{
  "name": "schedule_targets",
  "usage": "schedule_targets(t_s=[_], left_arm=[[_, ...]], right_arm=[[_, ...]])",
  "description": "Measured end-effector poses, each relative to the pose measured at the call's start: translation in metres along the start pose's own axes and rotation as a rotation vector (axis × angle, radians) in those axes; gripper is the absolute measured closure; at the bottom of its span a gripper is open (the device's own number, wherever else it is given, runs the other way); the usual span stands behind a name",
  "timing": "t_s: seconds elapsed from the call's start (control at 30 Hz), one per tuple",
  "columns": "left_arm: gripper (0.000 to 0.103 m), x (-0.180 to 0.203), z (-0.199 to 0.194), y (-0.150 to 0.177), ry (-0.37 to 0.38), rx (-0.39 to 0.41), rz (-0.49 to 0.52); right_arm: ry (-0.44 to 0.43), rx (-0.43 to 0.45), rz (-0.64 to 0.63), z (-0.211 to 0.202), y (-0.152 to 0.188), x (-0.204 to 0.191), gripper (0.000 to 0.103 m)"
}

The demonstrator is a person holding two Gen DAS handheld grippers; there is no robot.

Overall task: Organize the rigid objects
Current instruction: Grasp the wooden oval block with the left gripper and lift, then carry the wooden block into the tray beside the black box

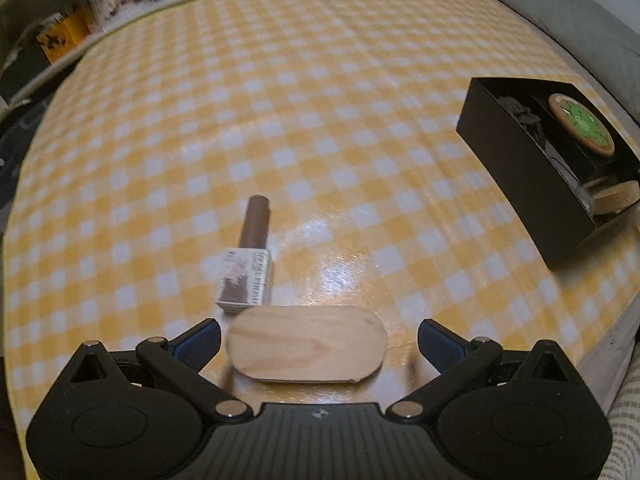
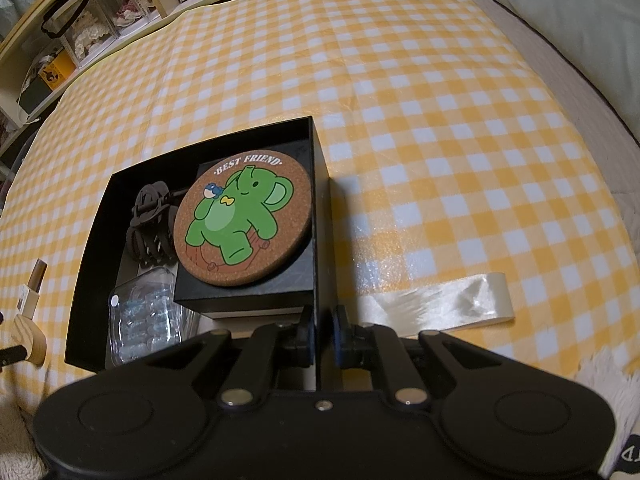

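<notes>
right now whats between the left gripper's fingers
The oval wooden piece lies flat on the checked cloth between the open left gripper's fingers, touching neither; the left wrist view shows it.

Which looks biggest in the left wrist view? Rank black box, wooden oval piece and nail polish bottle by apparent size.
1. Black box
2. Wooden oval piece, though its nearness to the camera inflates it
3. Nail polish bottle

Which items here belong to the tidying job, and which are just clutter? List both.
Job: black box, cork coaster, hair claw, clear case, wooden piece, nail polish bottle.
Lying about: tape strip, pillow, shelves.
</notes>
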State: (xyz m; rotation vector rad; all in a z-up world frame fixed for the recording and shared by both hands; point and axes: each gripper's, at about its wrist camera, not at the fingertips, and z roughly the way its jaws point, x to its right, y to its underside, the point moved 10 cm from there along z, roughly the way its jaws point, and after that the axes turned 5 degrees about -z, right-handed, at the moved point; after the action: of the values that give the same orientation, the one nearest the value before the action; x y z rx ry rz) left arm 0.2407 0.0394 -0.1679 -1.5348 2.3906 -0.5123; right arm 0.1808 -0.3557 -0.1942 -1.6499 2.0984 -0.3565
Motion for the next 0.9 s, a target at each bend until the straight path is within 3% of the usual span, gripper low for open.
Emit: schedule_targets(t_s=[0.1,0.7,0.9], left_arm=[[0.000,0.002,0.006,0.002,0.030,-0.013,-0.007],[0.000,-0.012,0.024,0.004,-0.055,-0.057,-0.011],[0.002,-0.003,0.031,0.001,-0.061,-0.059,0.032]], right_arm=[[0.001,0.000,-0.003,0.000,0.000,0.000,0.094],[0.001,0.003,-0.005,-0.001,0.000,-0.001,0.094],[0.001,0.003,-0.004,-0.001,0.000,-0.001,0.094]])
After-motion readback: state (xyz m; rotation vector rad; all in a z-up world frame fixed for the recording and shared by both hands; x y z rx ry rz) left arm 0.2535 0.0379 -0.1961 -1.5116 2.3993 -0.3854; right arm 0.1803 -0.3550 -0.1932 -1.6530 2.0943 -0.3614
